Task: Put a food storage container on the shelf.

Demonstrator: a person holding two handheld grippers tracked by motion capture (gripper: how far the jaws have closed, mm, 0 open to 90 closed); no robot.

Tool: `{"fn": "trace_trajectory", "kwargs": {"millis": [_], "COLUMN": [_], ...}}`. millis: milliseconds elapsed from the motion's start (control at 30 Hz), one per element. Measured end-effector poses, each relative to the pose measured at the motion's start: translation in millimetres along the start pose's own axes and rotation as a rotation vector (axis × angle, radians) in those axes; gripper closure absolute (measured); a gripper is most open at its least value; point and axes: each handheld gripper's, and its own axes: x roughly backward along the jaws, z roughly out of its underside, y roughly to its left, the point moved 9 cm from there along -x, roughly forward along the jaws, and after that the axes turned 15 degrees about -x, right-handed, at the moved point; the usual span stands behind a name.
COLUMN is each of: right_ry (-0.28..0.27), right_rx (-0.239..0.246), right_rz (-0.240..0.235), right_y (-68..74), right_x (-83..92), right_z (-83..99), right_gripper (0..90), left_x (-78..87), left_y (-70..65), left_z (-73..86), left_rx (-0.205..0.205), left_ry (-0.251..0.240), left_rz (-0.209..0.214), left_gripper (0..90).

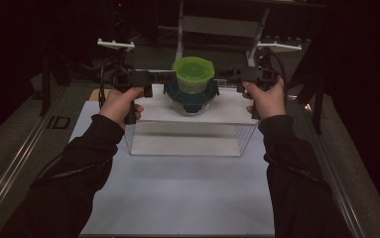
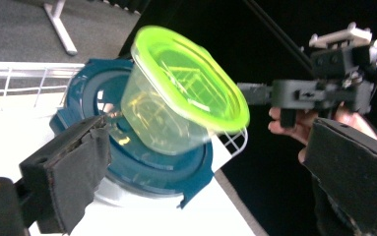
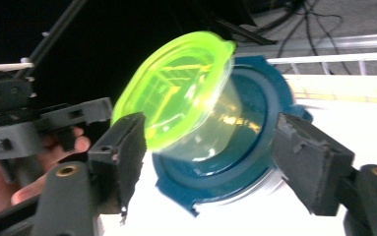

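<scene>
The clear tub with a green lid (image 1: 193,74), stacked on a blue-lidded glass bowl (image 1: 191,97) atop a wire rack (image 1: 187,130), blocks the middle; the white tabletop (image 1: 177,193) in front lies free.

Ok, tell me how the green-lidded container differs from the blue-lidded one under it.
The green-lidded container has a bright lime lid; the blue-lidded container has a dark teal one. The green-lidded container is narrower, so the blue lid's rim shows all around its base. The green-lidded container stands on top; the blue-lidded container rests on the white shelf. Both are round, lidded and clear-walled.
</scene>
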Motion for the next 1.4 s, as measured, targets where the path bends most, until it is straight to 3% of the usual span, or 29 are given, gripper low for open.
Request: {"fn": "trace_trajectory", "kwargs": {"millis": [67, 200, 300, 333, 367, 533, 733, 833, 1033, 1267, 1333, 1400], "right_ry": [0.004, 0.006, 0.009, 0.022, 0.027, 0.029, 0.040, 0.040, 0.048, 0.017, 0.015, 0.003], "right_rx": [0.037, 0.066, 0.086, 0.091, 0.096, 0.125, 0.154, 0.175, 0.169, 0.191, 0.201, 0.228], "right_rz": [0.009, 0.007, 0.014, 0.010, 0.012, 0.016, 0.016, 0.010, 0.000, -0.028, -0.029, -0.025], "right_y": [1.8, 0.3, -3.6, -8.4, -11.0, -18.4, -31.9, -39.2, -56.5, -70.5, -72.7, -80.3], "right_x": [3.3, 5.5, 6.0, 5.5, 5.3, 7.2, 4.2, 1.9, -1.6, 1.9, 1.8, 2.0], "right_z": [8.3, 21.0, 29.6, 38.6, 43.0, 58.5, 89.1, 102.5, 124.4, 150.1, 154.6, 169.1], "right_gripper": [25.3, 25.3, 25.4, 25.4, 25.7, 25.7, 24.5, 24.1, 24.0, 23.2, 22.9, 22.4], "left_x": [2.6, 10.9, 14.6, 17.7, 18.6, 22.9, 22.2, 20.8, 16.9, 10.3, 8.9, 5.8], "left_y": [-4.4, -13.8, -18.0, -21.9, -23.4, -32.4, -40.2, -41.8, -48.4, -54.6, -56.7, -61.7], "left_z": [4.9, 17.5, 25.0, 34.5, 37.4, 58.1, 90.6, 108.0, 135.5, 166.0, 172.0, 187.3], "left_rx": [-0.028, -0.075, -0.083, -0.126, -0.138, -0.165, -0.213, -0.247, -0.310, -0.321, -0.333, -0.374], "left_ry": [-0.001, -0.017, -0.025, -0.021, -0.022, -0.020, 0.001, 0.012, 0.015, 0.028, 0.034, 0.048], "left_rz": [0.001, -0.010, -0.010, -0.023, -0.025, -0.002, 0.026, 0.012, 0.024, 0.033, 0.039, 0.041], "left_gripper": [3.2, 3.2, 3.2, 3.2, 3.2, 3.2, 3.2, 3.2, 3.2, 3.2, 3.2, 3.2]}}
